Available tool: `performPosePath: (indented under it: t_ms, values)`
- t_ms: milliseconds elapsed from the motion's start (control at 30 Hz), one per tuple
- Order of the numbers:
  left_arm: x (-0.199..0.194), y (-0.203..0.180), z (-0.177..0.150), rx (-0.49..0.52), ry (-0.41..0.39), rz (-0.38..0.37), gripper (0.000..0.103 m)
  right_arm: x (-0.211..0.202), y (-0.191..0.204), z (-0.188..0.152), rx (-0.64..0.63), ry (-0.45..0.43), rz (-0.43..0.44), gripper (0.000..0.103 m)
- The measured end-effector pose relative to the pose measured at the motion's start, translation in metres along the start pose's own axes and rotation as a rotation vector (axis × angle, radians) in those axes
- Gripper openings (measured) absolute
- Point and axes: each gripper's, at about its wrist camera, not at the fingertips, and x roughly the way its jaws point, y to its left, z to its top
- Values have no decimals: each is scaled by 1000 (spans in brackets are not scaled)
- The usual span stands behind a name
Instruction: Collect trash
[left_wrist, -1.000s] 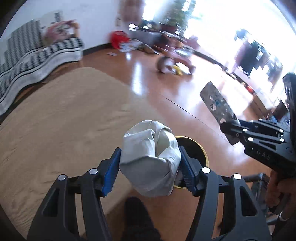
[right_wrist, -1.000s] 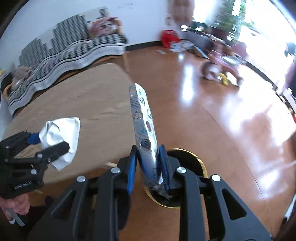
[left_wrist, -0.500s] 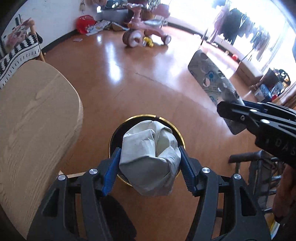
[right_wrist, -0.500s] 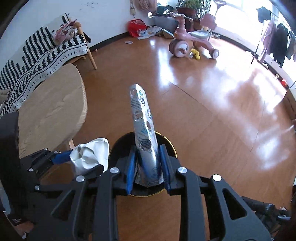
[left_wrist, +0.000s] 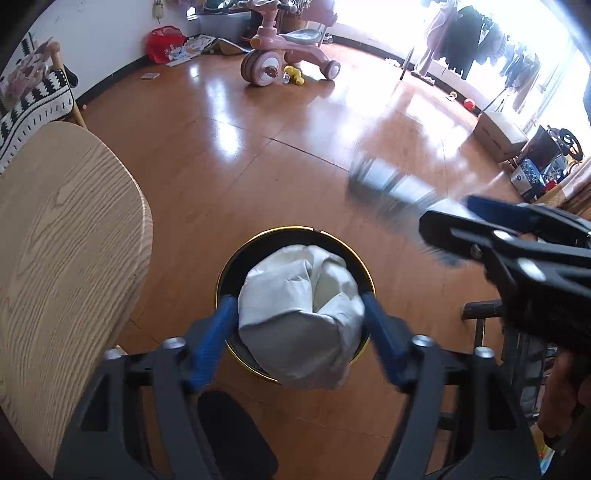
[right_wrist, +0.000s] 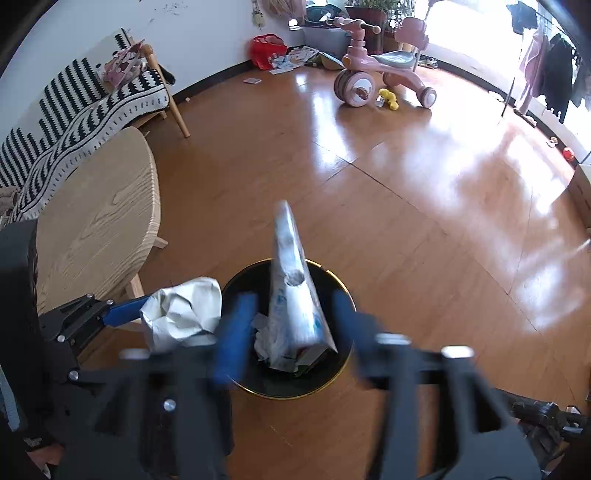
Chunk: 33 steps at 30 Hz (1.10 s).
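Both claws spread over the bin

The left claw (left_wrist: 301, 321) has just been opening; its blue pads (left_wrist: 212, 341) stand wide beside the crumpled white paper wad (left_wrist: 301, 317), touching or not I cannot tell. The right claw (right_wrist: 290, 325) has just been opening too, jaws well clear of the silver printed wrapper (right_wrist: 293, 295) standing tilted in the black gold-rimmed bin (right_wrist: 332, 376). At ten o'clock is the round wooden surface (right_wrist: 99, 218); at one o'clock, far off, a pink tricycle (right_wrist: 376, 74).

Home living rm: striped sofa (right_wrist: 74, 107), pink kids' trike (right_wrist: 380, 77), clothes rack (left_wrist: 461, 40), wood floor (right_wrist: 406, 221).
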Motion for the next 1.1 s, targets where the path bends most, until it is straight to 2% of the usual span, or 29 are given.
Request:
performPosePath:
  t_ms: [33, 167, 267, 300, 400, 467, 533, 600, 700, 767, 833, 900, 1000, 1067, 1100]
  values:
    - [1, -1, -1, -11, 4, 8, 90, -3, 0, 1, 4, -15, -3, 81]
    - [-8, 3, -1, -29, 2, 1, 90, -15, -1, 6, 26, -39, -14, 81]
    - [-32, 22, 3, -71, -35, -31, 90, -30, 12, 15, 23, -75, -12, 86]
    - [-45, 33, 4, -84, -56, -33, 90, -35, 20, 17, 18, -91, -7, 89]
    - [-108, 91, -1, -135, -167, 23, 91, -52, 64, 30, -13, -152, 49, 94]
    - [-150, 136, -15, -189, -239, 77, 92, -62, 112, 40, -54, -189, 113, 95]
    - [-203, 194, -47, -273, -328, 193, 92, -66, 159, 48, -104, -210, 167, 96]
    - [-250, 248, -88, -350, -383, 324, 93, -70, 235, 49, -190, -230, 240, 96]
    - [-303, 308, -152, -448, -424, 475, 93, -67, 332, 41, -298, -223, 339, 96]
    - [-337, 351, -205, -530, -405, 597, 93, -64, 395, 30, -364, -210, 389, 96]
    - [-360, 381, -248, -594, -385, 666, 93, -56, 467, 11, -434, -175, 447, 96]
    - [-379, 408, -291, -660, -380, 724, 93, -52, 517, 0, -482, -150, 479, 96]
    - [-394, 435, -331, -729, -368, 777, 93, -48, 577, -18, -560, -135, 486, 96]
    - [-402, 448, -358, -792, -391, 807, 93, -45, 604, -27, -583, -126, 487, 96]
    - [-403, 453, -370, -815, -396, 791, 93, -43, 613, -32, -588, -125, 486, 96]
